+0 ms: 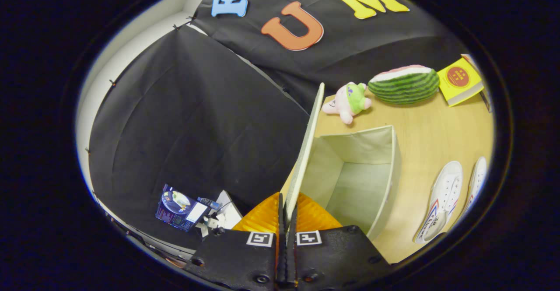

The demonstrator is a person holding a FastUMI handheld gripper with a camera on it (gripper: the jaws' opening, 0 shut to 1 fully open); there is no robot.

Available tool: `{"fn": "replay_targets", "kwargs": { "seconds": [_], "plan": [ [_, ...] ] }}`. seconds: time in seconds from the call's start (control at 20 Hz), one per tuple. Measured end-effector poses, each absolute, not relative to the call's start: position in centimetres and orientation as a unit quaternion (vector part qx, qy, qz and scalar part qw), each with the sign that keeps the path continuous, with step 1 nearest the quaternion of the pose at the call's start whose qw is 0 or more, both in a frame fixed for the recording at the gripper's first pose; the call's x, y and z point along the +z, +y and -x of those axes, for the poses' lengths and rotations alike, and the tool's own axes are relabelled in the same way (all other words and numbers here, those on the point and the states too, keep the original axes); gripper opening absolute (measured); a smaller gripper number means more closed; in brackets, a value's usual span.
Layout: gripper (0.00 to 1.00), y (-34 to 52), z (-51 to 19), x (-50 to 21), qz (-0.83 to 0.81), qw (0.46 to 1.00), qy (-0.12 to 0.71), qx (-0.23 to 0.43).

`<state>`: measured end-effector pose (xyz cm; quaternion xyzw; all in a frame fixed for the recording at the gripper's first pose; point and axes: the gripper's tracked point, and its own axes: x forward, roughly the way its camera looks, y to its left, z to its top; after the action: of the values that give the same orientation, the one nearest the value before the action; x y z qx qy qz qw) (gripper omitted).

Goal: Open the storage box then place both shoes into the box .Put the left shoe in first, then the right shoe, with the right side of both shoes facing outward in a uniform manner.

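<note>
My fingers (286,214) are pressed together on the near edge of the lid (306,151), pinching it between them, and the lid stands nearly upright, swung up from the box (385,181) along its left side. So I judge I am in the opening step: the box mouth is already bare and I can see down to its pale floor, with nothing inside.

The box sits on the counter (428,120) just ahead and right of my fingers. Both shoes lie on the counter right of the box, apart from it, side by side: the near shoe (442,199) closest to the box and the far shoe (477,179) just beyond. I cannot tell from here which is the left one.

Next, I think, the lid wants tipping further over so that it stays open by itself, then I let go and go for the left shoe. The risk I see is the lid falling shut once released.

Count: one box, one lid, two shoes. Beyond the box, one plush toy (350,100), one watermelon (404,84) and one yellow book (459,81). Left of my fingers, off the counter, one blue packet (179,208).
</note>
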<state>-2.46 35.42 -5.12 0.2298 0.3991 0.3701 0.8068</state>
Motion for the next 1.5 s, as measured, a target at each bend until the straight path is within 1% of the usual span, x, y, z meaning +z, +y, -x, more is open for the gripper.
{"fn": "replay_targets", "kwargs": {
  "seconds": [0.4, 0.55, 0.6, 0.65, 0.75, 0.95, 1.05, 1.1, 1.2, 1.5],
  "plan": [
    [0.06, 44.9, 3.3, -2.4, -0.142, 0.811, 0.402, 0.4],
    [0.16, 47.9, 3.6, -2.2, -0.092, 0.817, 0.387, 0.417],
    [0.22, 48.5, 3.7, -2.1, -0.085, 0.817, 0.384, 0.422],
    [0.27, 49.4, 3.8, -2.2, -0.078, 0.818, 0.379, 0.426],
    [0.49, 50.0, 3.8, -2.0, -0.07, 0.822, 0.367, 0.43],
    [0.85, 50.3, 3.6, -1.7, -0.059, 0.831, 0.347, 0.432],
    [0.86, 49.7, 3.2, -1.4, -0.057, 0.84, 0.331, 0.427],
    [0.9, 49.0, 2.9, -1.2, -0.054, 0.847, 0.322, 0.42],
    [0.91, 47.3, 2.1, -1.0, -0.045, 0.863, 0.301, 0.402],
    [0.91, 40.2, -0.2, 0.4, -0.014, 0.908, 0.246, 0.34]
  ]
}}
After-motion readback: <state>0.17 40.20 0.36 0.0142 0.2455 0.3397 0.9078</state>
